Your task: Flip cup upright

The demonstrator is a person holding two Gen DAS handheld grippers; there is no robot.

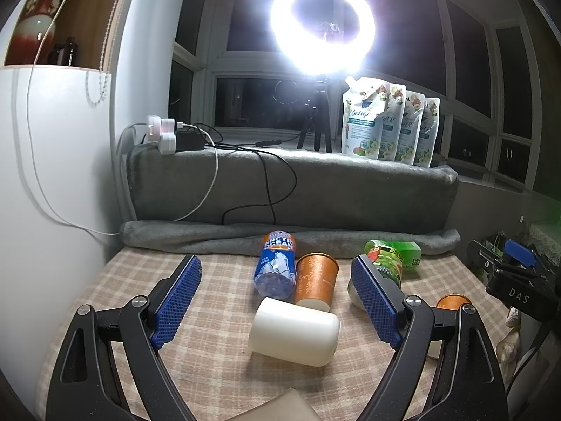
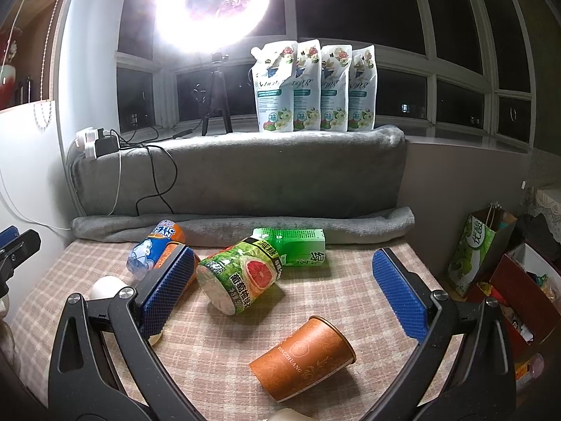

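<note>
A white cup [image 1: 294, 331] lies on its side on the checked cloth [image 1: 217, 368], just ahead of my left gripper [image 1: 277, 263], which is open and holds nothing. Behind it is an orange paper cup [image 1: 315, 280], wide rim toward the far side. A second orange paper cup [image 2: 301, 358] lies on its side between the fingers of my right gripper [image 2: 284, 252], which is also open and not touching it. The left wrist view shows only this cup's edge [image 1: 452, 300]. The white cup [image 2: 105, 287] is partly hidden behind the right gripper's left finger.
A blue bottle [image 1: 275, 266], a green grapefruit bottle [image 2: 238, 280] and a green carton [image 2: 294, 249] lie toward the back. A grey blanket ledge [image 2: 245, 175] carries cables, a ring light [image 1: 322, 24] and several pouches [image 2: 312, 87]. Bags [image 2: 484, 249] stand at the right.
</note>
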